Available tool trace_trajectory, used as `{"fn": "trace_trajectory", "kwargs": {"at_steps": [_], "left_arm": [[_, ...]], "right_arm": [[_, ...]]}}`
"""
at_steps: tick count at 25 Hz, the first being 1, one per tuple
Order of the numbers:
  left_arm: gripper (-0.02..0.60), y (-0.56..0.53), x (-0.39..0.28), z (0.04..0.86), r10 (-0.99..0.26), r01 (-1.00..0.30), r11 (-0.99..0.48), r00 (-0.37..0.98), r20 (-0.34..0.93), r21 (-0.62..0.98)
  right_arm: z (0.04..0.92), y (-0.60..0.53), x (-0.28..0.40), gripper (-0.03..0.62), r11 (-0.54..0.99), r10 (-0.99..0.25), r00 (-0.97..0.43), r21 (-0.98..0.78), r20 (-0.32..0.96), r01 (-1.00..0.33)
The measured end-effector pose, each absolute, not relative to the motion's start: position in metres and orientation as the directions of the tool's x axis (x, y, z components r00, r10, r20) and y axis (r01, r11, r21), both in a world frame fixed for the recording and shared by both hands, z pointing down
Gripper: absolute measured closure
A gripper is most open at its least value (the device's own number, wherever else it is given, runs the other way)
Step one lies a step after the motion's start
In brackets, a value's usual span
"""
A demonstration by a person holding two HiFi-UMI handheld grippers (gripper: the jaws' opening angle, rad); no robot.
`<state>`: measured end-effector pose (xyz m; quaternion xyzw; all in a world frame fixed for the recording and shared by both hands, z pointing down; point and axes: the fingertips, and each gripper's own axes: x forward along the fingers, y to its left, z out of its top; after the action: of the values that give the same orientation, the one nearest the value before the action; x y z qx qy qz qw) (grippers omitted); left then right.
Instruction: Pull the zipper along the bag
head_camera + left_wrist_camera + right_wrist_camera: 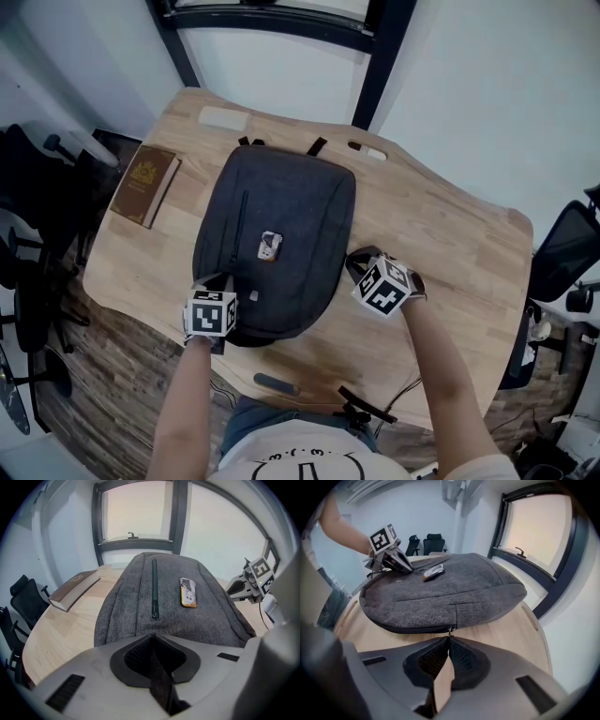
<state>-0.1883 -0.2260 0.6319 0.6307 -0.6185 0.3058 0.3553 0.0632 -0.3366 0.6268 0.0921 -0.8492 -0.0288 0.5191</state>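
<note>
Though dim around, wooden table [450, 253] under grey bag [281, 234], perhaps chairs [37, 216] beside.

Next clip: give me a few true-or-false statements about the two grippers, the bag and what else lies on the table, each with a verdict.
1. The left gripper is shut on a dark strap of the backpack. True.
2. The right gripper hangs wide open above the table. False: it is shut on the zipper pull at the backpack's side edge.
3. A brown book lies on the table beside the backpack, apart from it. True.
4. The backpack stands upright. False: it lies flat on the table.
</note>
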Motion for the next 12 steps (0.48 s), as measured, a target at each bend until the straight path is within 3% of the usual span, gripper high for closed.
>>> {"fn": "trace_trajectory", "kwargs": {"at_steps": [12], "left_arm": [[0.535,-0.224,-0.184,0.633,-0.576,-0.994,0.041,0.059,0.815,0.101]], "right_arm": [[0.625,-0.286,0.087,0.53,0.988,-0.127,-0.375,0.083,0.918,-0.133]]}}
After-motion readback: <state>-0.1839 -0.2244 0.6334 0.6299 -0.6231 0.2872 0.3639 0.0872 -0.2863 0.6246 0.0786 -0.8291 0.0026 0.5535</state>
